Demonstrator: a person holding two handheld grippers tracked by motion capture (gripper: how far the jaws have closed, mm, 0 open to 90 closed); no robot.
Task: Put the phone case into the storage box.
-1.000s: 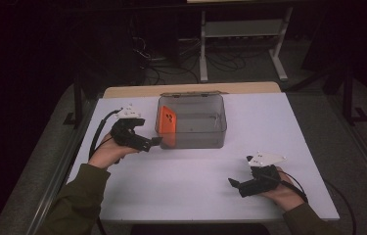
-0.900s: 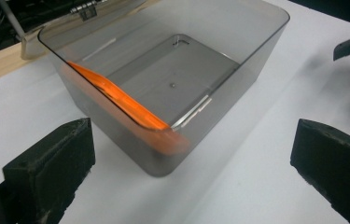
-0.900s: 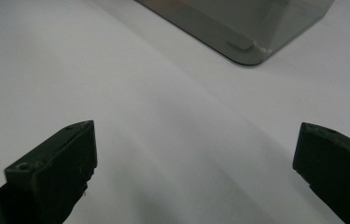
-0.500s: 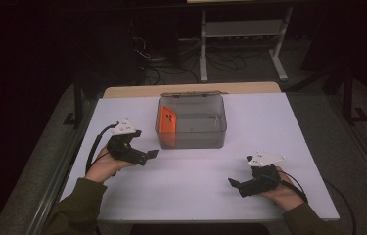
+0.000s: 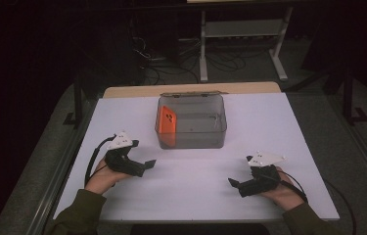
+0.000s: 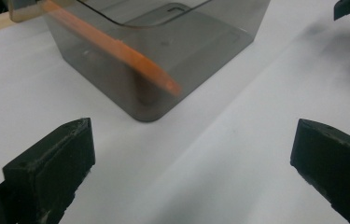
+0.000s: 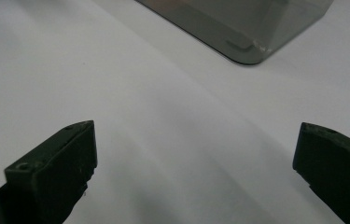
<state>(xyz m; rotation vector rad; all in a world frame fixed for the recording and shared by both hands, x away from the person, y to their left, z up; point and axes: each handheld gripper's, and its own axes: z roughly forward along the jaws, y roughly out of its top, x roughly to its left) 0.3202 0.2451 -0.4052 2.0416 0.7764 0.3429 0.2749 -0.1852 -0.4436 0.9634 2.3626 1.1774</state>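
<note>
One smoky clear bin [image 5: 191,122] on the white bench [image 5: 269,127]. One orange phone [image 5: 167,124] leaning inside. Two grippers, left [image 5: 144,165] and right [image 5: 236,184].

Setting: a lab or test bench, not a home. A white table [image 5: 195,196] stands alone on grey floor [image 5: 347,161], lit from above, with dark surroundings past its far edge. Behind that edge, loose cables [image 5: 171,58] lie tangled on the floor beside a white metal frame stand [image 5: 240,36]. A person works with a handheld left gripper [image 5: 144,165] and right gripper [image 5: 235,184], each carrying a tracking plate and trailing a cable: instrumented recording gear.
</note>
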